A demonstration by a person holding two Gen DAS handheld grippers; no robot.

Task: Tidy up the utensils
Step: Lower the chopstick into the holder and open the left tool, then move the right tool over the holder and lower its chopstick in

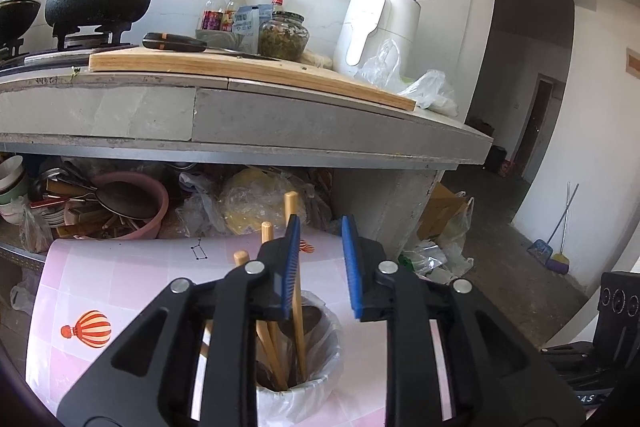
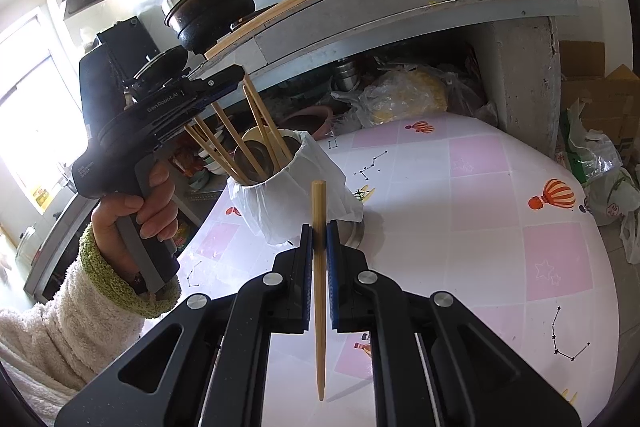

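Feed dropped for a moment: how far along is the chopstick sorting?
Done: several chopsticks already stand in the bag-lined holder on the table. In hand: the right gripper is shut on one chopstick, upright. The left gripper is open above the holder. Left: dropping that chopstick in; no loose ones show.

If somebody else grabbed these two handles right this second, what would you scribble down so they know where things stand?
Right gripper: shut on one chopstick, held upright, blunt end up, just short of the holder.
Left gripper: open, holding nothing, over the holder's mouth, one pad close beside a standing chopstick.
Utensil holder: a cup lined with a white plastic bag, on the pink patterned table.
Done: several chopsticks already stand in the holder.
Left: drop the held chopstick in with the others. No other loose utensils show on the table in these views.
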